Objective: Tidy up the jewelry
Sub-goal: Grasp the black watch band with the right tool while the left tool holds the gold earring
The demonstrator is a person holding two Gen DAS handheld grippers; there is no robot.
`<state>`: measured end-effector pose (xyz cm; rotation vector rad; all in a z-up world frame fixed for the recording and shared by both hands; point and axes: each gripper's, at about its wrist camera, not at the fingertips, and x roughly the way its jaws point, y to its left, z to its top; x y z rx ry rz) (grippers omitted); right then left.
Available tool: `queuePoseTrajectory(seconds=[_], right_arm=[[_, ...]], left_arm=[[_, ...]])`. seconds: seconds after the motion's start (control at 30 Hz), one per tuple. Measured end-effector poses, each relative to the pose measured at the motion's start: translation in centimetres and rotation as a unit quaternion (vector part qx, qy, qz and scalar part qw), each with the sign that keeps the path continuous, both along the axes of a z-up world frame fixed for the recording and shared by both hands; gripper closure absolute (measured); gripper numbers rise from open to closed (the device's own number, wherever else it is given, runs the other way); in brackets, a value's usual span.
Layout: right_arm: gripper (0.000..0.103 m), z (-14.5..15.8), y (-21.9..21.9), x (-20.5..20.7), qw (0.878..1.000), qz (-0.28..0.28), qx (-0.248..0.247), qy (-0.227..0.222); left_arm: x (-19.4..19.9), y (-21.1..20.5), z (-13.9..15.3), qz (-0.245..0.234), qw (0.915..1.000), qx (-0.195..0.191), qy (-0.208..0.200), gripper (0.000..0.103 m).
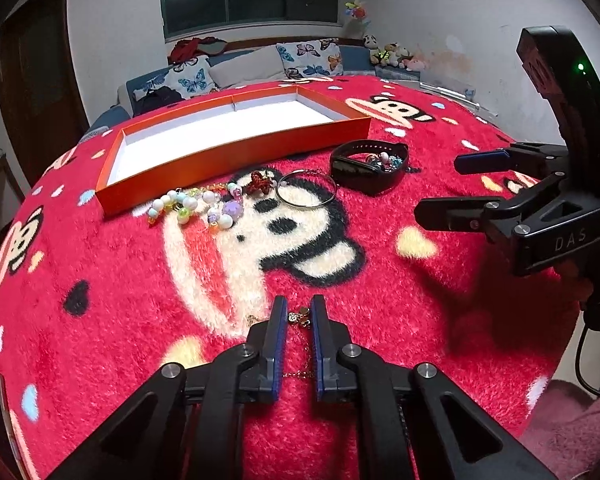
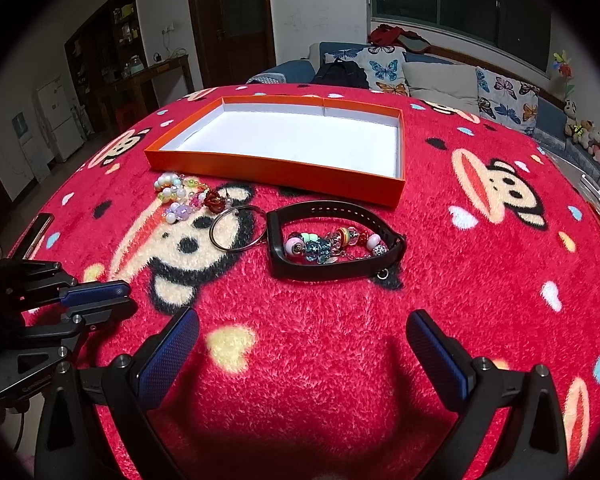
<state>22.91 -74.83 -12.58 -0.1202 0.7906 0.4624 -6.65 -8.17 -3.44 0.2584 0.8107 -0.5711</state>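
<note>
Closest to the left wrist camera, the left tool (image 1: 299, 316) has its blue-padded jaws drawn narrow around a thin gold chain with small round charms (image 1: 299, 317) lying on the fuzzy red monkey-print blanket (image 1: 380, 300) over the tabletop. Farther off, a pastel bead bracelet (image 2: 178, 196), a silver bangle (image 2: 238, 228) and a black wristband (image 2: 336, 240) ringing a colourful charm bracelet (image 2: 332, 242) lie before the empty orange white-lined shallow box (image 2: 276, 166). Over bare blanket, the right tool (image 2: 302, 340) stands wide and holds nothing.
</note>
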Motion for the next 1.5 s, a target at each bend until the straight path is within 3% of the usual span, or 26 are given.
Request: queuePoseTrajectory(seconds=[0.57,0.83,1.3,1.5], right_arm=[[0.002,0.8,-1.0,1.7,1.0,-0.003,0.03,0.009],[0.004,1.8,-1.2,3.0,0.999,0.005,0.033,0.002],[0.004,1.5,-2.3,4.5,0.997,0.019,0.059,0.039],[0.017,1.5,-0.5,4.5,0.997,0.054,0.047,0.038]], left_arm=[[1.0,1.6,3.6,0.021,0.9985,-0.049,-0.012,0.092],[1.2,2.2,3.9,0.028,0.9979,-0.057,-0.011,0.092],[3.0,3.4,4.5,0.042,0.996,-0.078,-0.004,0.092],[3.7,3.8,4.5,0.048,0.9957,-0.079,-0.002,0.092]])
